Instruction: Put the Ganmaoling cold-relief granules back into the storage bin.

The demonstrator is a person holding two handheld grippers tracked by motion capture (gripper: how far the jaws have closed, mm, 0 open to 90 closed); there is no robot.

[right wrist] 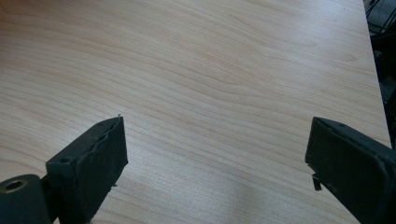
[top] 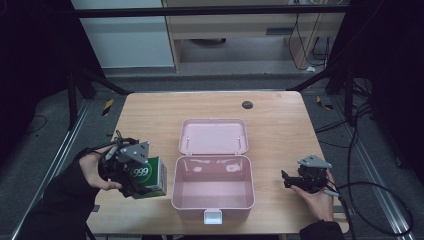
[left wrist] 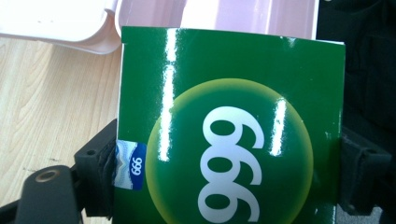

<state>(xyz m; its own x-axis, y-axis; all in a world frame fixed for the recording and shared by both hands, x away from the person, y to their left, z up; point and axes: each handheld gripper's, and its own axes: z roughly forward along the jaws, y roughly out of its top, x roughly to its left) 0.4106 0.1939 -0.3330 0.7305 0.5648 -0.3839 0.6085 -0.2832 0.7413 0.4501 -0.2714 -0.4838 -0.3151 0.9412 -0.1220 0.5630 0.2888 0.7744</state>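
A green box printed "999" [top: 150,176] sits at the table's front left, just left of the open pink case [top: 212,202]. My left gripper [top: 131,172] is shut on this box. In the left gripper view the green box [left wrist: 229,126] is clamped between both black jaws, with the pink case [left wrist: 154,18] beyond it. My right gripper [top: 287,180] rests low over the table right of the case, open. The right gripper view has its jaws spread wide over bare wood, with the right gripper [right wrist: 217,158] holding nothing.
The pink case's lid [top: 214,136] lies flat behind its tub. A dark round grommet [top: 247,104] sits near the table's far edge. Cables [top: 380,200] trail off the right side. The wooden tabletop [top: 280,130] spreads around the case.
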